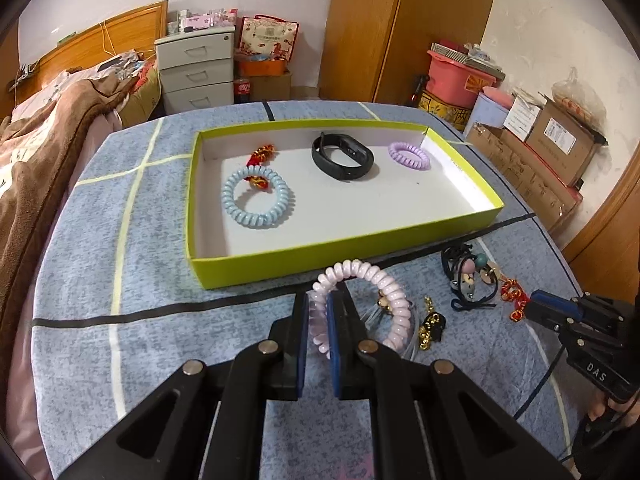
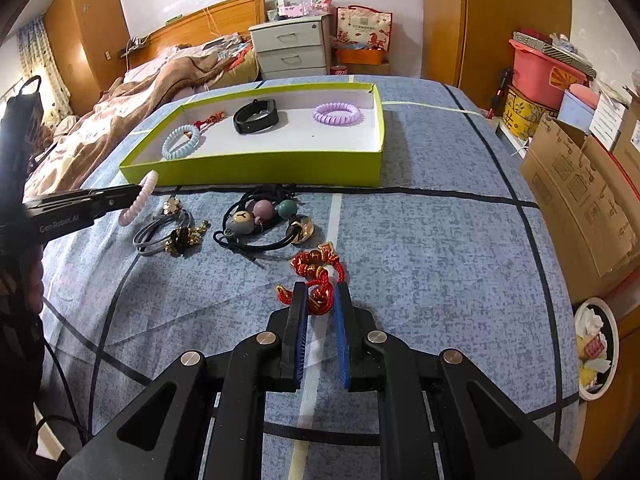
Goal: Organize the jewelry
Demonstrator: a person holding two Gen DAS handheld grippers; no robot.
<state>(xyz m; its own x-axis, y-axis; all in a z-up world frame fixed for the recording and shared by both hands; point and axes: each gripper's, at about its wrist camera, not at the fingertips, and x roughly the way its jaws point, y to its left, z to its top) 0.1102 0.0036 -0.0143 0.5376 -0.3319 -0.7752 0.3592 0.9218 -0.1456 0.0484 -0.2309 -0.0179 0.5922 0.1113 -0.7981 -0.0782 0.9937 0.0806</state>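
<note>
A pale pink coil hair tie (image 1: 372, 304) is sitting pinched between the left gripper (image 1: 318, 300) pads, looping out ahead and to their right. A red knotted cord charm with gold beads (image 2: 318, 280) is lying clamped between the right gripper (image 2: 322, 292) fingertips, trailing forward on the blue cloth.
</note>
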